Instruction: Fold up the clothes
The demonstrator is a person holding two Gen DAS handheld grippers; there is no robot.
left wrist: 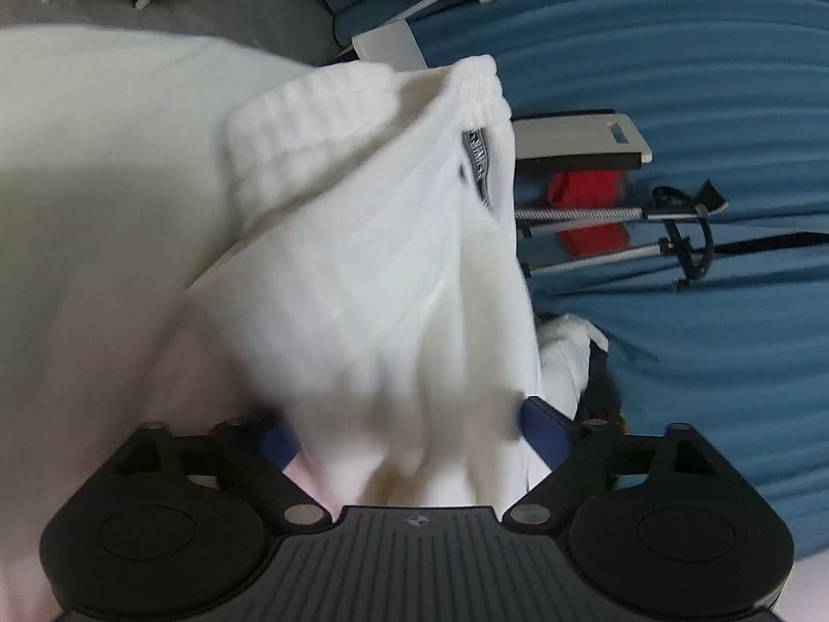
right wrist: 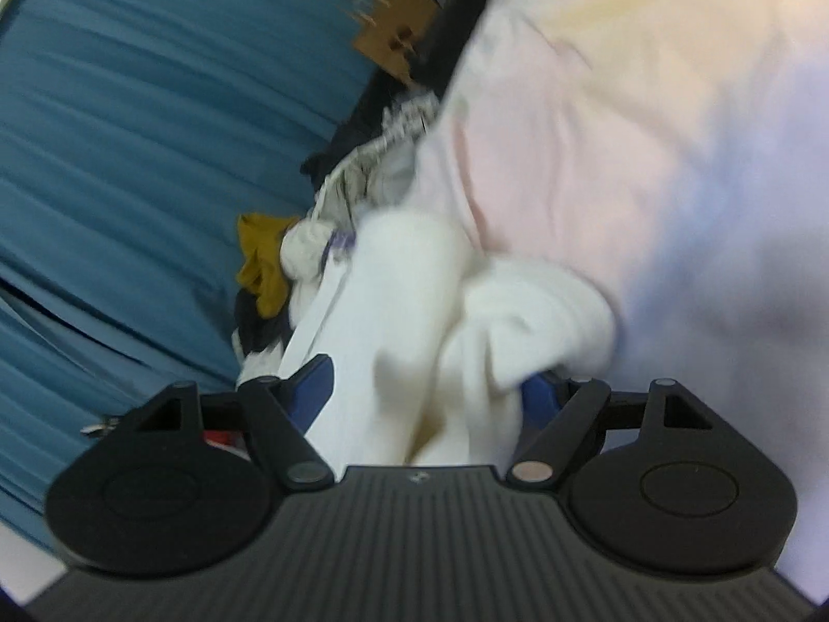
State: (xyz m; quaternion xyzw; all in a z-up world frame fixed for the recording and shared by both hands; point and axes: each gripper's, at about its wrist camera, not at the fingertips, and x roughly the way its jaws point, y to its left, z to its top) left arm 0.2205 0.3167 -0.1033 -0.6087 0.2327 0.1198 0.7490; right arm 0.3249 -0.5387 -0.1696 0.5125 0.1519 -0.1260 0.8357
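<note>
Left wrist view: left gripper (left wrist: 409,414) jaws spread wide, white knit garment (left wrist: 373,238) bunched between them, pad contact hidden by cloth. Blue curtain (left wrist: 699,78), tripod (left wrist: 673,238), red cloth (left wrist: 585,192) behind.

Right wrist view: right gripper (right wrist: 430,389) part open, same garment (right wrist: 466,306) between the blue fingers (right wrist: 311,383); grip unclear. Clothes pile (right wrist: 311,238) alongside.

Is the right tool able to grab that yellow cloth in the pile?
Probably not right away. The right tool has the white garment bunched between its open fingers, and that fabric blocks part of the way. The yellow cloth lies off to the side, among other clothes.
</note>
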